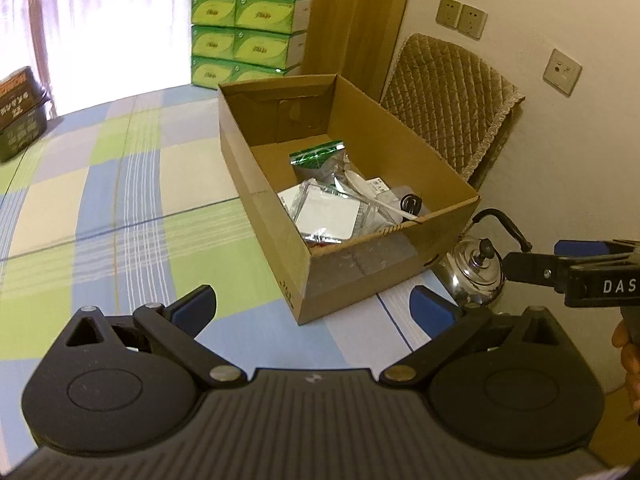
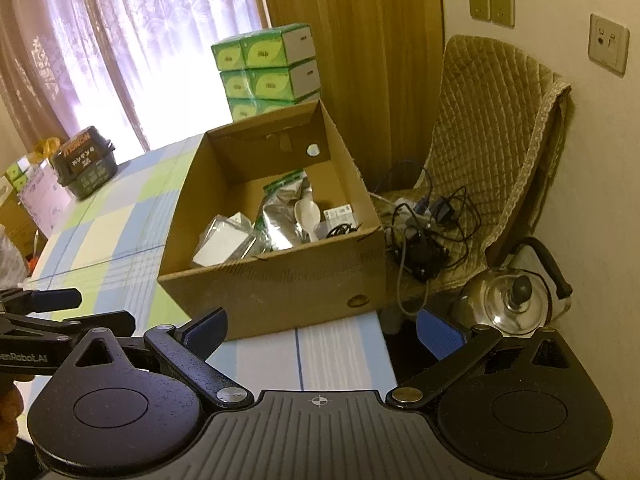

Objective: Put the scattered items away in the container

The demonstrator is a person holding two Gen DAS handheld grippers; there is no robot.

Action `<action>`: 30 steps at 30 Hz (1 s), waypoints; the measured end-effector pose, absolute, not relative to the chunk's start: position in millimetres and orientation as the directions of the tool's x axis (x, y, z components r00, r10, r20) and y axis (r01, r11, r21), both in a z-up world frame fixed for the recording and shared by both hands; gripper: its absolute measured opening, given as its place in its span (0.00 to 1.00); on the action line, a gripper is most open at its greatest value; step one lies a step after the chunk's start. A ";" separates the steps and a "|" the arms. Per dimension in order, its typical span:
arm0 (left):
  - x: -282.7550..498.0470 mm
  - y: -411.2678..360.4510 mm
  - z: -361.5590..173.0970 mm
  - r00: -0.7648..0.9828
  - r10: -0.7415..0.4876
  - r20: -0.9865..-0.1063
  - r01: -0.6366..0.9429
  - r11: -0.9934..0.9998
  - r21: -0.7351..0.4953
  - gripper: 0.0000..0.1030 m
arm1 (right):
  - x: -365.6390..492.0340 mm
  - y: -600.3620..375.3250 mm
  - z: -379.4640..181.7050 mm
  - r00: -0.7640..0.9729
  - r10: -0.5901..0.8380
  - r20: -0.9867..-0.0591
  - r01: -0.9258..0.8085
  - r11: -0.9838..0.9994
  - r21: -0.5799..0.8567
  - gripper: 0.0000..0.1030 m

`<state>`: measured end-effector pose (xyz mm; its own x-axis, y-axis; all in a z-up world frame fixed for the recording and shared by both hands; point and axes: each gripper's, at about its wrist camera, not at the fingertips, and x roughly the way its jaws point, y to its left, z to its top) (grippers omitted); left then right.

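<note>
Sitting on the table: the cardboard box [image 1: 360, 240] rests on a checked cloth [image 1: 120, 208] of blue, green and cream, near the table's right edge.
Inside the box: a green-topped silver bag [image 1: 318, 160], a clear pack with a white card [image 1: 326, 216], a white plastic spoon [image 2: 307, 212], a small white label [image 2: 339, 214] and a black cord [image 2: 340, 230]. They all lie on the box floor, bunched toward the near right corner.
Left gripper [image 1: 314, 312]: it hangs over the cloth, just in front of the box's near corner. Its two blue fingers are spread wide and hold nothing.
Right gripper [image 2: 322, 334]: it hangs by the table edge, in front of the box's near wall. Its blue fingers are also spread wide, with nothing between them.
Cloth near the grippers: bare, with no loose things on it in either view.
Behind the box: a stack of green tissue packs [image 1: 250, 40] stands by the curtain.
Far left of the table: a dark tub [image 2: 86, 164] with writing on it.
Beside the table: a chair with a brown quilted cover [image 2: 500, 128] has a tangle of black wires [image 2: 432, 232] on its seat. A shiny kettle [image 2: 512, 300] sits low down beside it.
</note>
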<state>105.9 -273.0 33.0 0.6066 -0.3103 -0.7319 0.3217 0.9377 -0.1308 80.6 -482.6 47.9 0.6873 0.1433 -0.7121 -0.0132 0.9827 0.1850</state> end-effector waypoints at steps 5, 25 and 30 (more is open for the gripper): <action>100.5 -272.9 31.3 0.604 -0.308 -0.735 0.300 0.942 -0.148 0.98 | 75.5 -476.5 49.3 0.680 0.133 -0.721 -0.027 0.987 0.157 1.00; 86.5 -268.3 28.0 0.618 -0.262 -0.741 0.237 0.961 -0.142 0.99 | 71.6 -456.7 53.9 0.680 0.121 -0.723 -0.056 0.992 0.113 1.00; 83.7 -267.5 29.3 0.631 -0.263 -0.730 0.231 0.962 -0.147 0.99 | 70.1 -456.9 50.8 0.675 0.115 -0.729 -0.053 0.993 0.108 1.00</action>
